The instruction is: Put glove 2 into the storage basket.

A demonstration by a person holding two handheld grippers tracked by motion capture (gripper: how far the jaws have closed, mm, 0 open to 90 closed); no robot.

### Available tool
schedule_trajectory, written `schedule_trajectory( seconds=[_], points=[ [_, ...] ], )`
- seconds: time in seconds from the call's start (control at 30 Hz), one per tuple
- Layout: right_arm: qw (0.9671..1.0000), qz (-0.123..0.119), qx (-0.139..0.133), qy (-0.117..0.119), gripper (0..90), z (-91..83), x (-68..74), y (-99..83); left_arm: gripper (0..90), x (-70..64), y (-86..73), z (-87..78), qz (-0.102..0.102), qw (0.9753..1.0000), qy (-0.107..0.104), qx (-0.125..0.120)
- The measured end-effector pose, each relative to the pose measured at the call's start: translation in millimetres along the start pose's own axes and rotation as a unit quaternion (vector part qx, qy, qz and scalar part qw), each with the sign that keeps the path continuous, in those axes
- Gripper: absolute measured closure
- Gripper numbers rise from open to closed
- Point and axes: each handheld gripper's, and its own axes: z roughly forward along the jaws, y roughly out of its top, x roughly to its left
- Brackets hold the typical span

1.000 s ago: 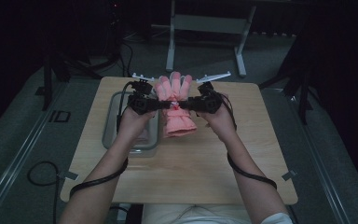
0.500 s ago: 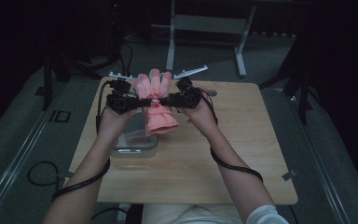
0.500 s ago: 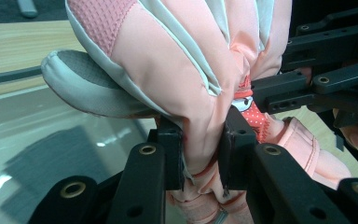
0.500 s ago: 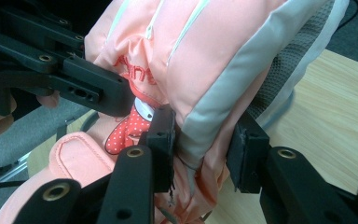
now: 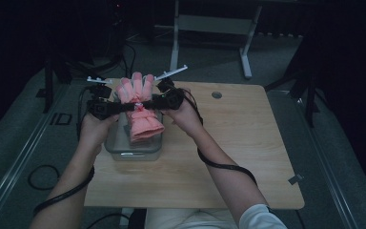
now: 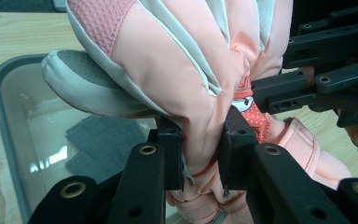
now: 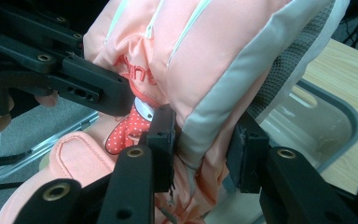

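A pink padded glove [image 5: 140, 107] with grey trim hangs fingers-up over a clear container [image 5: 133, 151] at the table's left side. Both grippers pinch it at mid-height. My left gripper [image 5: 125, 108] is shut on a fold of the glove [image 6: 168, 65] from the left, seen close in the left gripper view [image 6: 200, 140]. My right gripper [image 5: 148, 102] is shut on the glove's grey-edged side [image 7: 205, 51] from the right [image 7: 205, 135]. The glove's cuff droops into the container [image 6: 0, 93], which has something dark lying at its bottom.
The wooden table [image 5: 228, 157] has a round hole [image 5: 216, 95] at the back. A metal stand [image 5: 209, 24] is on the floor behind it. Cables trail from both grippers along the forearms.
Both hands have carried the glove to the left, from the table's middle to above the container. Both grips on the glove have held.
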Motion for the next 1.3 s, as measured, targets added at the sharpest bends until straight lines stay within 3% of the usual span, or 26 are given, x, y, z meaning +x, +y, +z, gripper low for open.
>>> schedule_trajectory(
  seconds=[0.3, 0.5, 0.87, 1.07, 1.3],
  points=[
    [0.9997, 0.007, 0.023, -0.009, 65.5, 23.7, -8.5, -3.6, 73.4, 23.5, -8.4, 20.8, -0.019, 0.9997, -0.012, 0.014],
    [0.9989, 0.014, 0.041, -0.017, 65.6, 45.4, -18.6, -10.2, 73.4, 40.2, -14.9, 39.0, -0.031, 0.9992, -0.005, 0.024],
    [0.9958, 0.033, 0.082, -0.024, 65.7, 84.3, -32.1, -29.8, 73.2, 65.6, -37.0, 70.2, -0.068, 0.9959, -0.003, 0.059],
    [0.9937, 0.052, 0.098, -0.012, 65.6, 94.3, -38.8, -41.1, 73.1, 67.5, -43.0, 79.1, -0.081, 0.9935, 0.003, 0.080],
    [0.9917, 0.059, 0.113, -0.015, 64.8, 100.2, -41.8, -44.5, 72.6, 66.1, -45.0, 85.3, -0.085, 0.9916, 0.021, 0.095]
  ],
)
